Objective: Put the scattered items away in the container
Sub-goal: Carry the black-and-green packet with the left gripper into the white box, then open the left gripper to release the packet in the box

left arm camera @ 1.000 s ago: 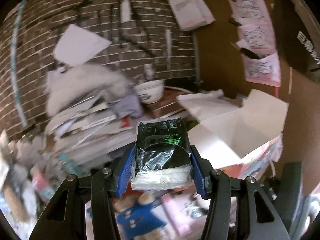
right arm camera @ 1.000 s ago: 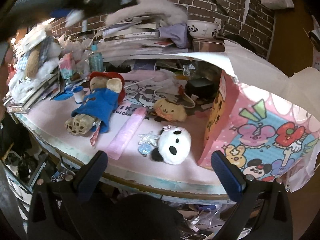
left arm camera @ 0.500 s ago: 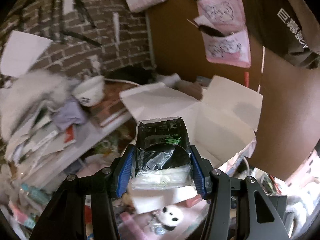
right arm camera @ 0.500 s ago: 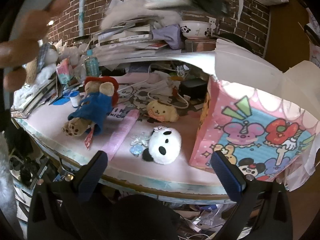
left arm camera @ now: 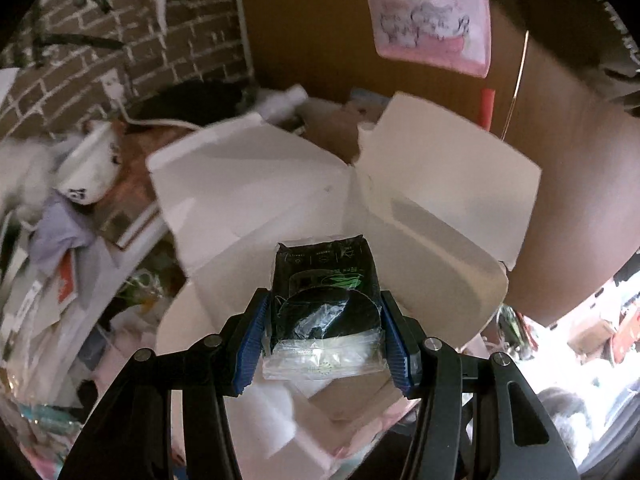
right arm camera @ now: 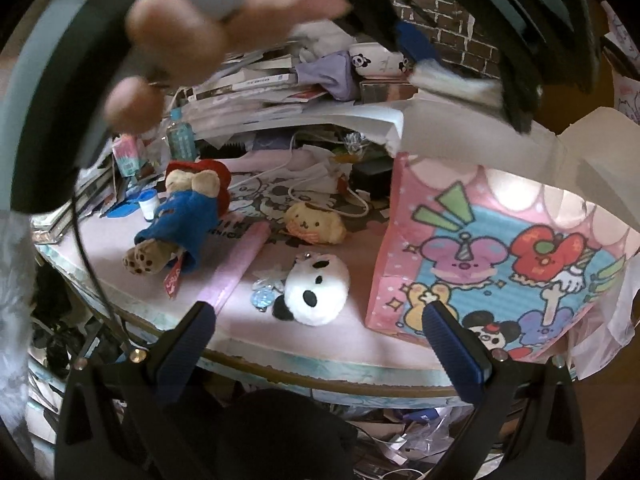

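Observation:
My left gripper (left arm camera: 325, 334) is shut on a black plastic packet (left arm camera: 325, 300) with green print and a clear lower end. It hangs over the open top of the cardboard box (left arm camera: 452, 280), whose white flaps spread around it. From the right wrist that box (right arm camera: 496, 256) shows pink cartoon sides, and a blurred hand (right arm camera: 176, 32) holds the left gripper's black frame above it. My right gripper (right arm camera: 316, 340) stands open and empty at the desk's front edge. On the pink desk (right arm camera: 360, 344) lie a panda plush (right arm camera: 316, 292), a yellow dog plush (right arm camera: 316, 224), a bear (right arm camera: 184, 216) in a blue coat and a pink stick pack (right arm camera: 236, 272).
A brick wall (left arm camera: 120, 40) backs a pile of books and papers (right arm camera: 256, 88), with a panda-print bowl (right arm camera: 376, 60) on top. A water bottle (right arm camera: 182, 140) and small cartons stand at the desk's left. Cables and a black adapter (right arm camera: 370, 180) lie behind the plush toys. Clutter fills the floor below.
My left gripper has swung to the right with the packet, from over the book pile to above the open box. In the right wrist view the hand now looms large overhead. The right gripper kept still.

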A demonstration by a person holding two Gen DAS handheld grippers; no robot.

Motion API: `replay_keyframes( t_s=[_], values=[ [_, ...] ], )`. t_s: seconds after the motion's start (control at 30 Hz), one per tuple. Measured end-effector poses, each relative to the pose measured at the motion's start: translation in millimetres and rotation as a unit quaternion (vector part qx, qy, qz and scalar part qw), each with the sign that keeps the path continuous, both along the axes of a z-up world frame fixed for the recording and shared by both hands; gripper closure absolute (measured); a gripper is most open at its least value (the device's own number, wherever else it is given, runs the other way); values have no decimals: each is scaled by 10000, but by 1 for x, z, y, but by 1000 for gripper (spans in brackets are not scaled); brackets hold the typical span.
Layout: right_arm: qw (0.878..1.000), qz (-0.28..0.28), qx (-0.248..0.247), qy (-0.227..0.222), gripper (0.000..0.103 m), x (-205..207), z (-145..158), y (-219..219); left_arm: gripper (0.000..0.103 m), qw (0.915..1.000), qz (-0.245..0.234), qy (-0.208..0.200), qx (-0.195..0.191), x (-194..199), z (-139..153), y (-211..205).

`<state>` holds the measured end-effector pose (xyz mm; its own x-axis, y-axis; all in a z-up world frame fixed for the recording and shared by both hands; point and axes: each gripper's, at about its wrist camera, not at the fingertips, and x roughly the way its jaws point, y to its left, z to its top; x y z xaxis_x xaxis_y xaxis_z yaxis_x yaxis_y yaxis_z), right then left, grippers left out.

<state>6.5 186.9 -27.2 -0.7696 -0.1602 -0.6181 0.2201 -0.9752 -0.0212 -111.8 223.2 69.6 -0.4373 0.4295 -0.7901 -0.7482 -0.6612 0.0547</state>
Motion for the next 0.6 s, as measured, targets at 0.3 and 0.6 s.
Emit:
replay_keyframes(
  t_s=[0.3, 0.6],
  values=[
    [9999, -74, -74, 10, 0, 0, 2, 10, 55, 9962, 28, -615, -614, -16, -32, 30],
    [9998, -165, -121, 11, 0, -2, 2, 17, 53, 9954, 144, -587, -739, -14, -35, 29]
  ],
)
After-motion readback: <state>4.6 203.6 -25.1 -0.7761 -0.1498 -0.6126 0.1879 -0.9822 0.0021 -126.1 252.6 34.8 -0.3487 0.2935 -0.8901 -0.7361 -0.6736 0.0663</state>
